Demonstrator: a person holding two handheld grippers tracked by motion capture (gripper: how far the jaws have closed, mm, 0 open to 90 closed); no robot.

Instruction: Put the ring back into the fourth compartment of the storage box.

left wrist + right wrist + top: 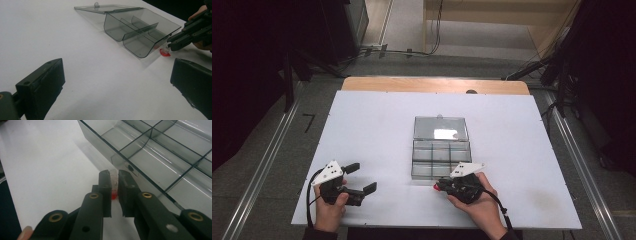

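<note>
A clear plastic box [441, 148] with several compartments lies open mid-table, its lid [440, 128] folded flat behind it. Just off its near front corner, my right gripper [438, 187] is shut on a small clear piece with a red end [435, 187]. In the right gripper view that piece [114, 185] sits pinched between the two black jaws of the gripper [114, 176], close to the box wall [130, 161]. In the left gripper view the red end [165, 52] touches the table. My left gripper [363, 177] rests open at the near left, nothing between its jaws [117, 72].
The white board [377, 130] covers a wooden table whose far edge [432, 85] shows beyond it. Dark equipment and cables stand on the floor around. The box compartments [140, 35] look empty.
</note>
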